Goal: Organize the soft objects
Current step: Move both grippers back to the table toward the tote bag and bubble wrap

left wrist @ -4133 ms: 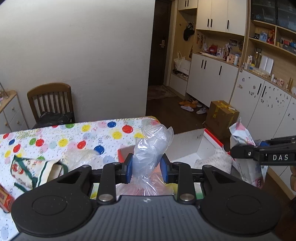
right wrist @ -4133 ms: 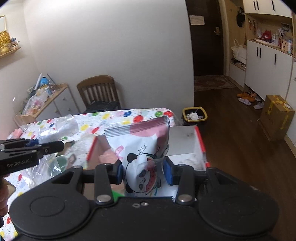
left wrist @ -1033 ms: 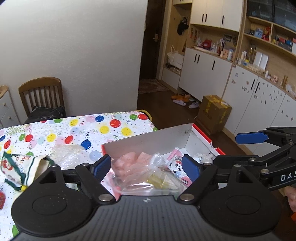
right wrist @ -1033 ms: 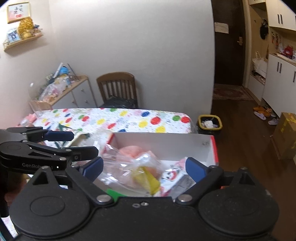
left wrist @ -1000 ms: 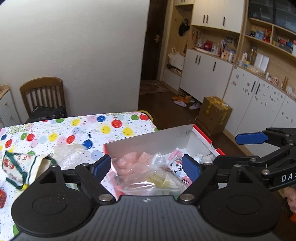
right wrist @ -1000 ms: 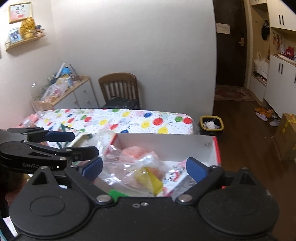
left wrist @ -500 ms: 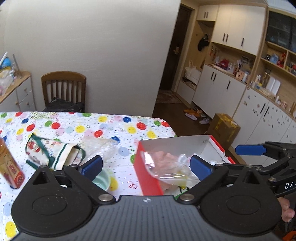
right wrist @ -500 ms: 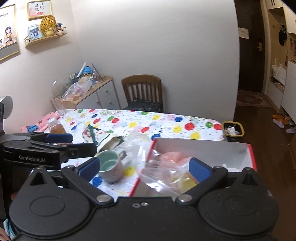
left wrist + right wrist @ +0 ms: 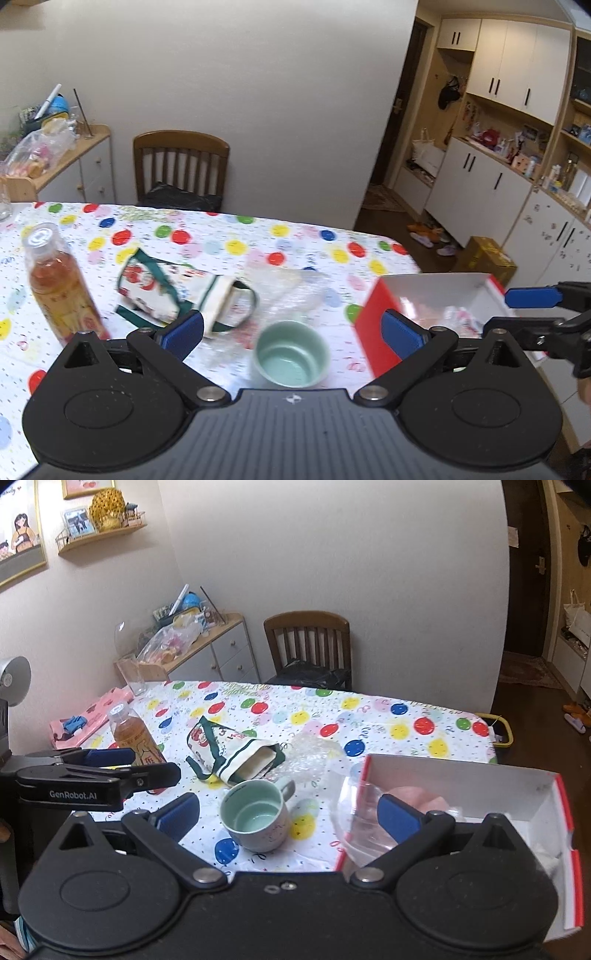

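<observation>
While both sets of jaws are spread wide and empty, the left gripper (image 9: 291, 328) and right gripper (image 9: 288, 812) are held above the surface (image 9: 373, 716). A clear bag (image 9: 354, 812) is draped over the red-edged box (image 9: 509, 779); the cloth pouch (image 9: 236, 753) lies beside the mug (image 9: 255, 816).

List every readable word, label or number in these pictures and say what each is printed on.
"GenRobot.AI": on the side of the left gripper, seen from the right wrist.
Bottle label: a printed character, too partly hidden to read.
Fabric pouch print: too blurred.
Tablecloth lettering near the chair: too small.
Right gripper: no readable text.
</observation>
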The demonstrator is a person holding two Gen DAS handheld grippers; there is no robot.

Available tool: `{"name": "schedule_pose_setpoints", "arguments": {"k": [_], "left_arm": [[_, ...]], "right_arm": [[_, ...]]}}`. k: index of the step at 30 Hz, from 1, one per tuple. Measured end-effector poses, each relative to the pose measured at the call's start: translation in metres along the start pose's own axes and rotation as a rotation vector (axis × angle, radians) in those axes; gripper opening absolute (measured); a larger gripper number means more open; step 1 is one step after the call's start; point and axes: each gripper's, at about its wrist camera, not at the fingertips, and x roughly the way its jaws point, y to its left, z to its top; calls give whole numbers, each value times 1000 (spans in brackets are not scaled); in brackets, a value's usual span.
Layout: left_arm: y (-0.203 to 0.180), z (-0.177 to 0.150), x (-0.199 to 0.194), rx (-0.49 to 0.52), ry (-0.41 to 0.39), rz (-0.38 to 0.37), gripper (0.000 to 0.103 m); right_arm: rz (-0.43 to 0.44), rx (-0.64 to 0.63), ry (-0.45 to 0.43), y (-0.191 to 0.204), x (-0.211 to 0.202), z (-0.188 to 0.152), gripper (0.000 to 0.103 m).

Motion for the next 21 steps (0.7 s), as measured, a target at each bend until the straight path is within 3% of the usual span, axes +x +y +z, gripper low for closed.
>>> {"name": "schedule_pose_setpoints", "arguments": {"k": [10,21], "left_arm": [[52,-2,44,7,-1,39,103],[69,1,116,58,25,115,103]], "right_arm": [[-34,-24,49,21,60,25,102],[-119,13,139,19,144,46,101]]}}
